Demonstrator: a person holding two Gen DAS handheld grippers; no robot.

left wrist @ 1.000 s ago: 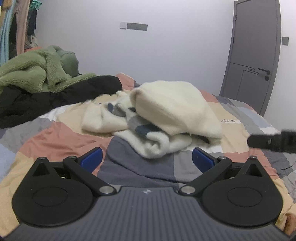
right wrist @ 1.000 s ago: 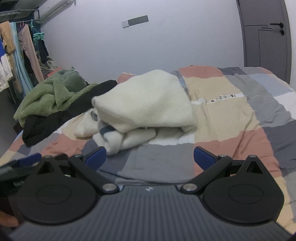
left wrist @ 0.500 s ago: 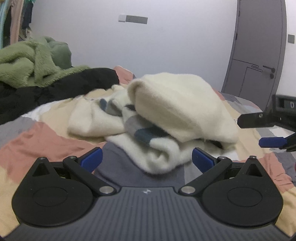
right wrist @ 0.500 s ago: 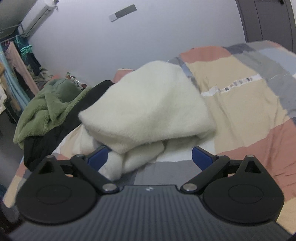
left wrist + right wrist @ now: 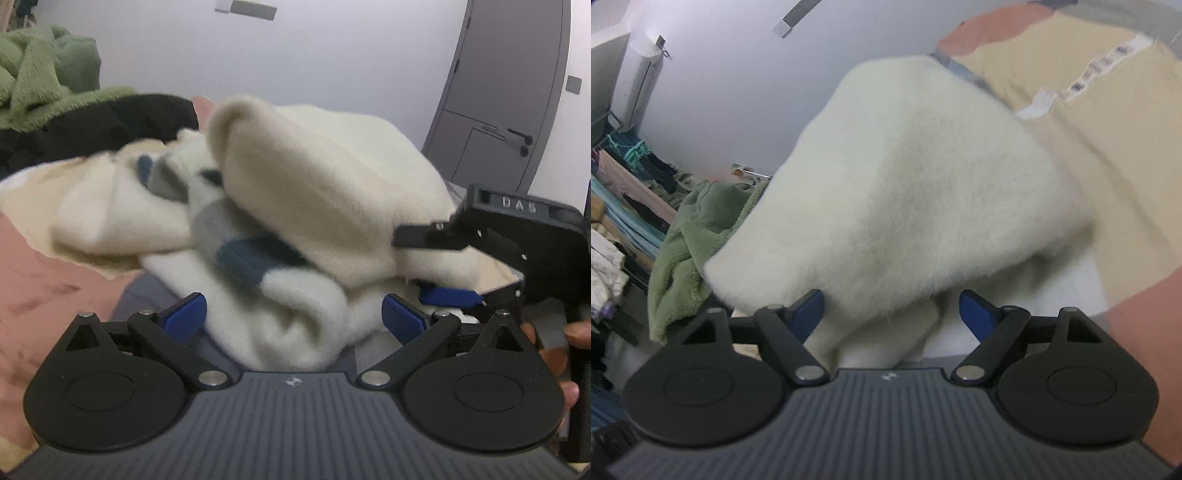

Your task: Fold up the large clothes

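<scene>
A crumpled cream fleece garment (image 5: 325, 192) with grey and dark blue patches lies in a heap on the patchwork bedspread (image 5: 40, 280). My left gripper (image 5: 293, 317) is open, its blue pads either side of the heap's near fold. My right gripper (image 5: 892, 310) is open, with the cream garment (image 5: 905, 192) between its pads. The right gripper also shows in the left wrist view (image 5: 439, 266), at the heap's right side, jaws apart around the fabric edge.
A green fleece (image 5: 33, 77) and a black garment (image 5: 110, 122) lie piled behind the heap at the left. A grey door (image 5: 517, 88) stands at the right. A clothes rack (image 5: 617, 199) stands beyond the bed's left side.
Both grippers have moved in close to the cream garment. The right gripper tilted and came to the heap's right edge, and fabric now lies between both pairs of pads.
</scene>
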